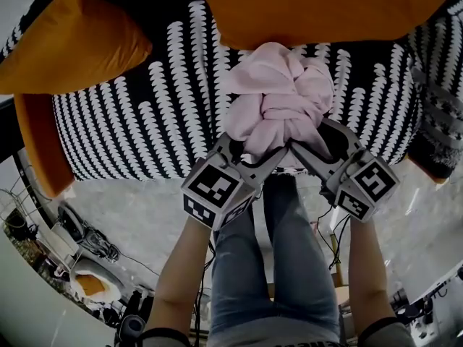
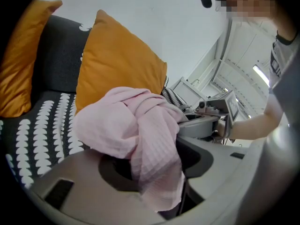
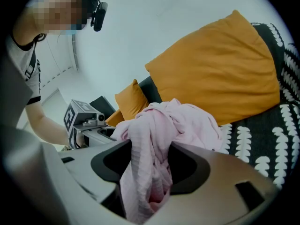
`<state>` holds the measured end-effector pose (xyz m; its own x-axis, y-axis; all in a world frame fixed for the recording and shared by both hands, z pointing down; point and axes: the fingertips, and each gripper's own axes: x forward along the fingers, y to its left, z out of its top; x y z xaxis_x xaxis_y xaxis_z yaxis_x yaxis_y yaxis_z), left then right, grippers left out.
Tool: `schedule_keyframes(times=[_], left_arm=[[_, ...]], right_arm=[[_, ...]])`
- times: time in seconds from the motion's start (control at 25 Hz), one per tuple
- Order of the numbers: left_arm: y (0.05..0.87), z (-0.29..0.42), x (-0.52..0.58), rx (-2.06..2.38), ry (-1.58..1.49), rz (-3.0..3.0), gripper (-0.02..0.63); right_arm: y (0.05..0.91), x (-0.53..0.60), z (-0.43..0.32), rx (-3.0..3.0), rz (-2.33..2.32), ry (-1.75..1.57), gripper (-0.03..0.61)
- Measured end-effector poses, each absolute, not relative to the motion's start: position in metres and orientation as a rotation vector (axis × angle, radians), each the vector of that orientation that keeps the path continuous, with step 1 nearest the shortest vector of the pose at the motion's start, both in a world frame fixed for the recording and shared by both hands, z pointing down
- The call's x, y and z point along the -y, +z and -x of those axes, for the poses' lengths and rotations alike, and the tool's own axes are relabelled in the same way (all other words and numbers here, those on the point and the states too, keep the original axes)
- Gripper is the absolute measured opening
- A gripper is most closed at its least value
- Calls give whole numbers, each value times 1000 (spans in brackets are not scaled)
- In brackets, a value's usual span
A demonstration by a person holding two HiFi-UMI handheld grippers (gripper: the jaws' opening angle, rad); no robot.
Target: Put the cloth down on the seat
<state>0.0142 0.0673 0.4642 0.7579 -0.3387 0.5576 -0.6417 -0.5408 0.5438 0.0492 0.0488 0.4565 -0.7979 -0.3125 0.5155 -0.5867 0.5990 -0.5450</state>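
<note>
Head view: crumpled pale-pink cloth bunched between left claw and right claw, both pinched shut on its folds, held over black-and-white patterned sofa seat, presumably for lowering together.

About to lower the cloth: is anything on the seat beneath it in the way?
Nothing visible. The pink cloth, held by the left gripper and the right gripper, is over open patterned seat. The back cushion and the left cushion lie beside that spot, not under it.
</note>
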Motion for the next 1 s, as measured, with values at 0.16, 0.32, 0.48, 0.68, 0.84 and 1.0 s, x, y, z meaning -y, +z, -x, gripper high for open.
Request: schedule_keyframes(times=[0.16, 0.32, 0.48, 0.68, 0.84, 1.0], left_arm=[[483, -15, -72, 707, 531, -2154, 232], [499, -14, -78, 687, 546, -2117, 236], [513, -14, -86, 694, 565, -2089, 239], [521, -11, -86, 696, 576, -2072, 244], [516, -8, -85, 710, 553, -2073, 249], [510, -1, -87, 727, 571, -2100, 247]], right_arm=[[474, -51, -48, 2420, -732, 1060, 245], [491, -57, -48, 2376, -729, 1096, 245], [505, -65, -49, 2349, -719, 1117, 245], [512, -65, -46, 2334, -712, 1117, 245], [506, -64, -47, 2349, -723, 1131, 245], [504, -65, -49, 2358, -741, 1103, 244]])
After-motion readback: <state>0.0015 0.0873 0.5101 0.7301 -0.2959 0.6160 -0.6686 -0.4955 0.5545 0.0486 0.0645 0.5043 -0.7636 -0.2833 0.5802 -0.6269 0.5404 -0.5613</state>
